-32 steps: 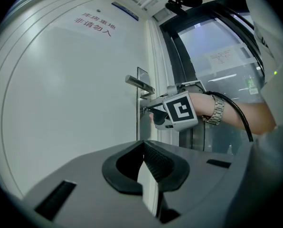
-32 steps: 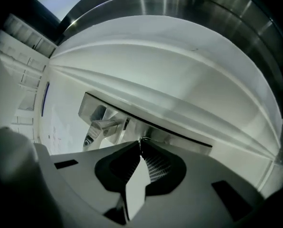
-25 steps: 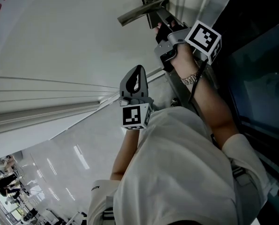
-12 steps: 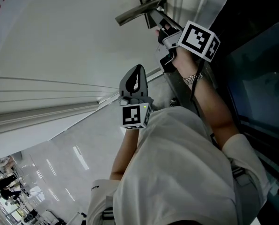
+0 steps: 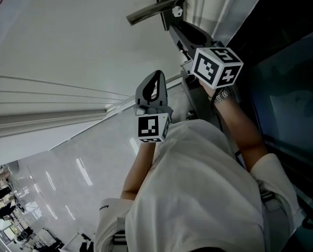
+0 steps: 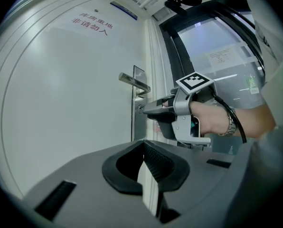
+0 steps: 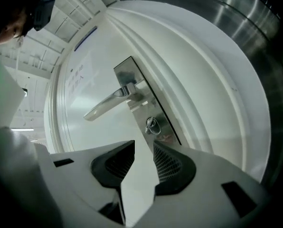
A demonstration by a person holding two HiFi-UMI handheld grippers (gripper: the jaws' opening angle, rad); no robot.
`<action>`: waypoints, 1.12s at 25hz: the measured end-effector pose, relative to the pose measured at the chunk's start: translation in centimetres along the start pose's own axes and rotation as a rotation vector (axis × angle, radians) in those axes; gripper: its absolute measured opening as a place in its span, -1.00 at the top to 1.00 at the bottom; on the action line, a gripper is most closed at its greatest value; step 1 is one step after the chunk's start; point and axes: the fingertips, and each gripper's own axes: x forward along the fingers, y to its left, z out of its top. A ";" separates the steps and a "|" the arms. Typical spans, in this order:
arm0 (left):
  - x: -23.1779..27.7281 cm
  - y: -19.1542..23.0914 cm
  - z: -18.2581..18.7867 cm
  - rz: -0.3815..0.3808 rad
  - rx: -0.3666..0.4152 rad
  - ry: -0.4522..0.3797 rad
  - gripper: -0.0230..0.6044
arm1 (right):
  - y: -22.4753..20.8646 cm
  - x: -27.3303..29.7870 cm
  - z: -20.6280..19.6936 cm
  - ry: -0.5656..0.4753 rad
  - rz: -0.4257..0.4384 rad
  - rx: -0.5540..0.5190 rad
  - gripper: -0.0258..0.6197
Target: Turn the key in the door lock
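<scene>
A small silver key (image 7: 152, 125) sits in the lock of a steel plate (image 7: 132, 80), just below the lever handle (image 7: 108, 103) of a white door (image 5: 67, 35). My right gripper (image 7: 144, 148) points at the key from a short way off. Its jaws have just been opening and stand open with nothing between them. In the head view the key (image 5: 176, 10) shows free beyond the right gripper (image 5: 175, 30). My left gripper (image 5: 157, 75) hangs lower, away from the door, its tips shut on nothing. The left gripper view shows the right gripper (image 6: 146, 110) beside the plate.
A dark glass panel (image 5: 288, 88) and its metal frame stand right of the door. Red print (image 6: 93, 23) marks the door's upper part. Below lies a glossy floor (image 5: 67, 182). The person's white shirt (image 5: 198, 193) fills the lower head view.
The right gripper has let go of the key, drawn back from the lock and rolled about its axis; the key now shows bare. The left gripper has stayed where it was.
</scene>
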 end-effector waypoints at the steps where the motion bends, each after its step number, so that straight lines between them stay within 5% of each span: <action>1: 0.0 -0.2 0.0 0.003 -0.001 -0.001 0.90 | 0.0 -0.2 -0.6 0.014 0.008 -0.010 0.61; 8: -1.0 -0.2 -0.5 0.119 -0.012 0.006 0.90 | 2.0 -1.3 -3.4 0.070 0.141 -0.118 0.62; 14: -3.9 1.8 -0.8 0.266 -0.015 0.003 0.90 | 5.1 -1.2 -6.5 0.108 0.248 -0.166 0.91; 28: -16.4 8.9 -1.6 0.618 -0.041 -0.019 0.90 | 21.3 -4.0 -16.0 0.248 0.739 -0.214 0.91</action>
